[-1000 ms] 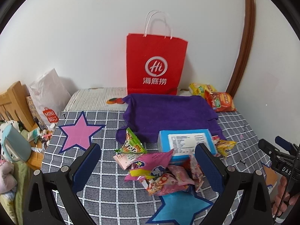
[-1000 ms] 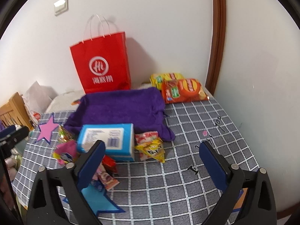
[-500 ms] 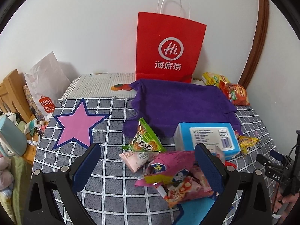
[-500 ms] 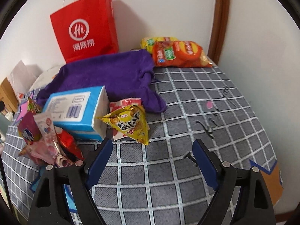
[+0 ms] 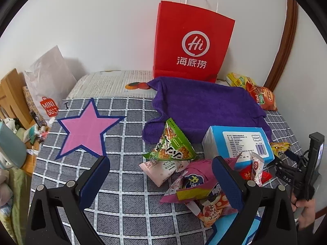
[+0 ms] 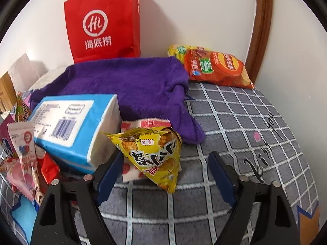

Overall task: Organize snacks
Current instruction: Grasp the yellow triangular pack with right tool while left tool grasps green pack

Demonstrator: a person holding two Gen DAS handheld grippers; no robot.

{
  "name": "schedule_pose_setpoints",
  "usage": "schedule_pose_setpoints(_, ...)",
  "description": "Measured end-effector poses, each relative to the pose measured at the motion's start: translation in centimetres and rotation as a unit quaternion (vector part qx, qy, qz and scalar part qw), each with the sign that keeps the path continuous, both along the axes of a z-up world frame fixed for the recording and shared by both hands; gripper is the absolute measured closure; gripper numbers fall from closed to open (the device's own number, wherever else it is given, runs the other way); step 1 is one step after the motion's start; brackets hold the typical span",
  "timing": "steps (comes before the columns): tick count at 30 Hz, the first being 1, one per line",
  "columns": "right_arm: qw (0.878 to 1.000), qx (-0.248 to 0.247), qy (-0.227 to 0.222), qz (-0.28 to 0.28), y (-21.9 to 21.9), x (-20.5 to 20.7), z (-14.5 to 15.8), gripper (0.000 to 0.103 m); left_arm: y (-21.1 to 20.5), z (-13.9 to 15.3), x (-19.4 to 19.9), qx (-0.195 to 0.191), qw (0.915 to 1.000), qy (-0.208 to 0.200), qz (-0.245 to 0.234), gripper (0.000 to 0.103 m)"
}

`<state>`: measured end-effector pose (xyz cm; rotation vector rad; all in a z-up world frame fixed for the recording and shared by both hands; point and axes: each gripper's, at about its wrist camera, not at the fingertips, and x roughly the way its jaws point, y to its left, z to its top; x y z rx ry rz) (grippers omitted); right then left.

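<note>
Snacks lie heaped on a grey checked cloth. In the left wrist view my left gripper stands open just above the pile, a magenta packet and a pale pink packet between its fingers, untouched. A green triangular packet leans beyond them, beside a blue box. In the right wrist view my right gripper is closing around a yellow triangular packet; the pads stand clear of it. That packet rests on a red-and-white packet next to the blue box.
A purple towel lies behind the pile, with a red paper bag upright against the wall. Orange and yellow chip bags sit in the back right corner. A pink star marks the left; a white shopping bag stands beyond.
Both grippers have sunk and moved in toward the snack pile. The right jaws have narrowed, and the yellow packet now sits between them.
</note>
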<state>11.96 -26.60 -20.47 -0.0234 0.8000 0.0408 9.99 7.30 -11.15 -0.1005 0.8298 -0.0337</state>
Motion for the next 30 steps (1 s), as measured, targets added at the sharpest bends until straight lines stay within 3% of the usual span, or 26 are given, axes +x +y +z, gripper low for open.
schedule_pose_setpoints(4, 1.000, 0.009, -0.011, 0.014, 0.1, 0.4, 0.2, 0.049, -0.1, -0.6, 1.0, -0.017, 0.9998, 0.007, -0.002, 0.003)
schedule_pose_setpoints(11, 0.999, 0.038, -0.024, 0.008, -1.2, -0.3, 1.8, 0.051, -0.8, -2.3, 3.8, -0.013, 0.9993, 0.036, -0.002, 0.003)
schedule_pose_setpoints(20, 0.999, 0.030, -0.037, -0.012, -2.6, -1.6, 3.8, 0.052, -0.7, -5.6, 7.0, -0.024, 0.9950, 0.097, 0.009, 0.005)
schedule_pose_setpoints(23, 0.999, 0.024, -0.039, -0.012, -2.4, -2.0, 4.1, 0.052, -0.5, -6.1, 7.3, -0.055, 0.9928, 0.107, 0.000, 0.018)
schedule_pose_setpoints(24, 0.999, 0.023, -0.038, -0.012, -2.3, -2.0, 4.1, 0.052, -0.4, -6.1, 7.3, -0.064, 0.9921, 0.108, -0.003, 0.028)
schedule_pose_setpoints(25, 0.999, 0.021, -0.039, -0.010, -2.2, -2.2, 4.3, 0.052, -0.3, -6.1, 7.3, -0.067, 0.9918, 0.109, -0.001, 0.045)
schedule_pose_setpoints(30, 0.999, 0.018, -0.046, -0.002, -1.5, -2.7, 5.2, 0.052, 0.6, -5.7, 6.8, -0.081, 0.9916, 0.100, 0.001, 0.064)
